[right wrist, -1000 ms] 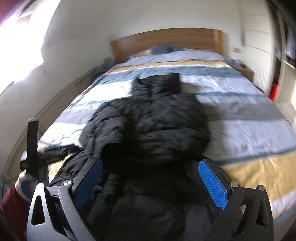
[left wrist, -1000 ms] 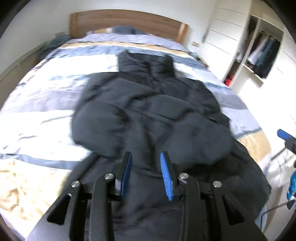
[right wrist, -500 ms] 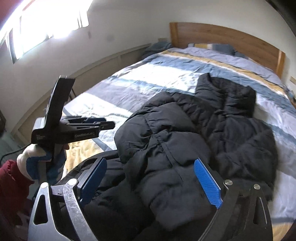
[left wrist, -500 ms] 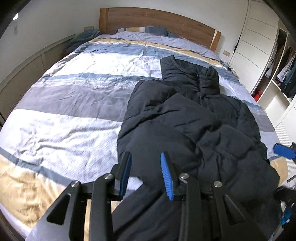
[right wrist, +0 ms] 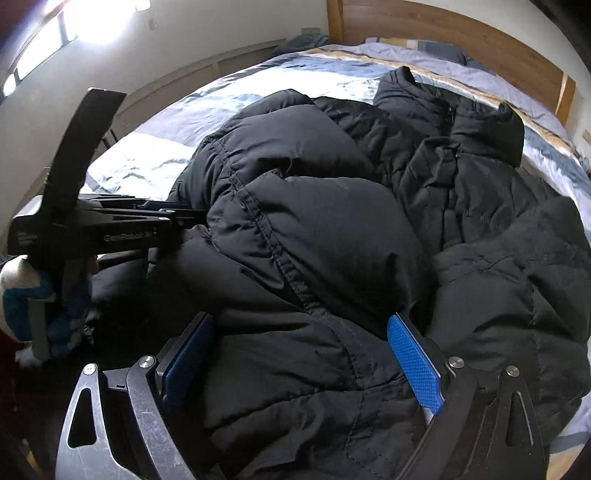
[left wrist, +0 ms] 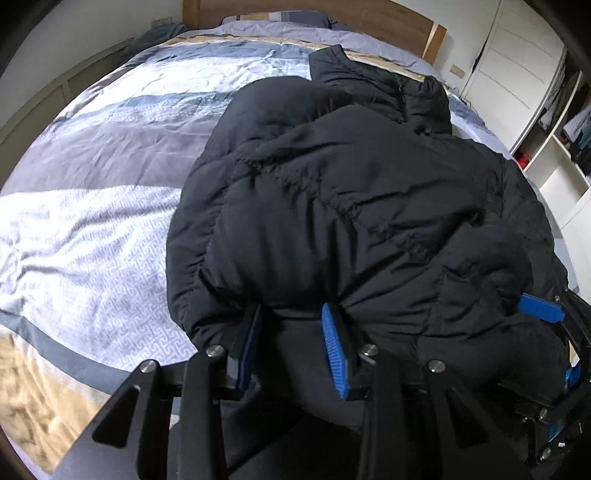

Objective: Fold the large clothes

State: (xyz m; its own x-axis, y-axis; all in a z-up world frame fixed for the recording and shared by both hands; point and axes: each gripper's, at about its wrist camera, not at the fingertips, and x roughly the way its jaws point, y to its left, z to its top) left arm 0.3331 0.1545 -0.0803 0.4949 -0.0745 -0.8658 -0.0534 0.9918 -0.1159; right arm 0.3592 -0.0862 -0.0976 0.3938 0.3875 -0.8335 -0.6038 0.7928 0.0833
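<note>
- Left wrist view: big black puffy jacket (left wrist: 351,206) lies on the bed (left wrist: 92,229), bunched up toward the foot and the right side, collar end pointing at the wooden headboard (left wrist: 369,18).
- The left gripper (left wrist: 291,343) has its jaws fairly narrow but not closed, and a thick fold of the jacket's lower part bulges into the gap. Fabric sits between the blue pads (left wrist: 334,350), but I can't tell if it's actually pinched.
- At the far right edge the right gripper (left wrist: 546,314) peeks in, one blue pad pressed up against the jacket.
- White wardrobe (left wrist: 517,74) with open shelves stands off to the right of the bed.
- Right wrist view: the jacket (right wrist: 351,229) fills most of the frame, folded over on itself with a stitched seam running down the middle.
- The right gripper (right wrist: 306,354) has its jaws spread wide, a fat chunk of jacket sitting between them.
- The left gripper (right wrist: 177,218) comes in from the left side, tips buried in the jacket's edge, held by a hand in a blue and white glove (right wrist: 22,295).
- Striped bedding (right wrist: 221,92) and a bright window (right wrist: 85,14) sit behind.
</note>
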